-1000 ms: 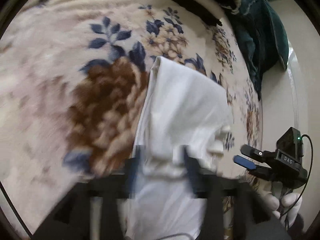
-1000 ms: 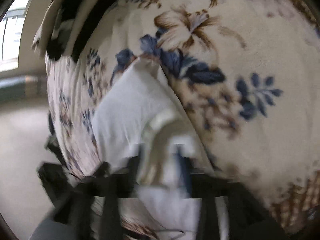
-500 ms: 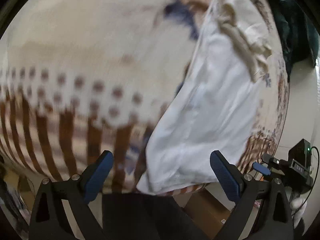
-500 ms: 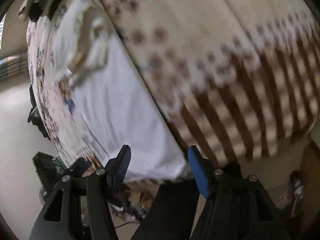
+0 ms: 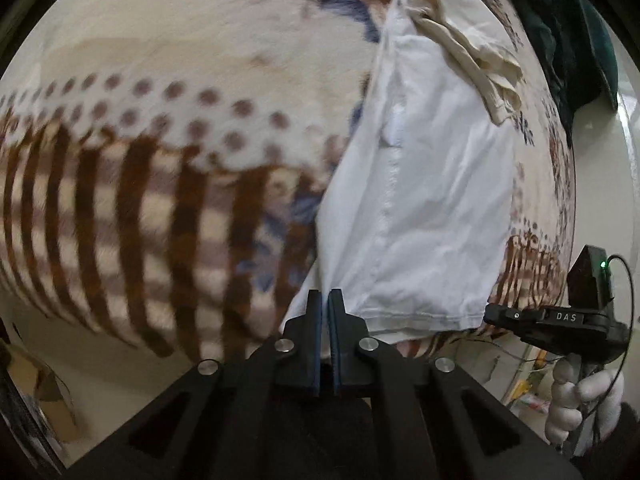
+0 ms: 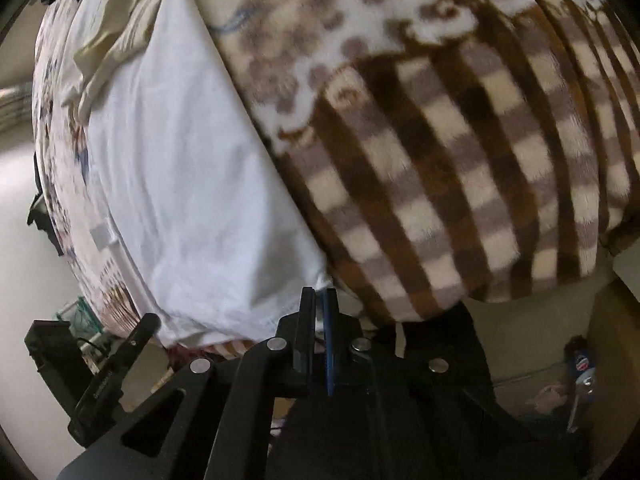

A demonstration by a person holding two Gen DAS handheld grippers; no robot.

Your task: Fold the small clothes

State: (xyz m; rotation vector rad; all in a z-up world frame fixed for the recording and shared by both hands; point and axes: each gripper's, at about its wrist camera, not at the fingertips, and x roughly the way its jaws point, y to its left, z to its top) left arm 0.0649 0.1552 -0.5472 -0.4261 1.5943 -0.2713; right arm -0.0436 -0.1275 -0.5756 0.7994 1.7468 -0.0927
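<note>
Surface: fleece bed blanket (image 5: 168, 92), brown checks, blue flowers.
Garment: white cotton shirt (image 5: 432, 200) lies flat, long axis running away from both tongs.
Left tongs (image 5: 325, 300): pinched shut at shirt's near left hem corner.
Right tongs (image 6: 319, 300): pinched shut at near right corner.

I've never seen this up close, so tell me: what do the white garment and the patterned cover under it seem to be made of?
The white garment looks like thin woven cotton, matte: it shows fine creases and a stitched seam. The patterned cover looks like plush fleece, probably synthetic: its brown stripes have soft, fuzzy edges. Neither can be confirmed by sight alone.
</note>
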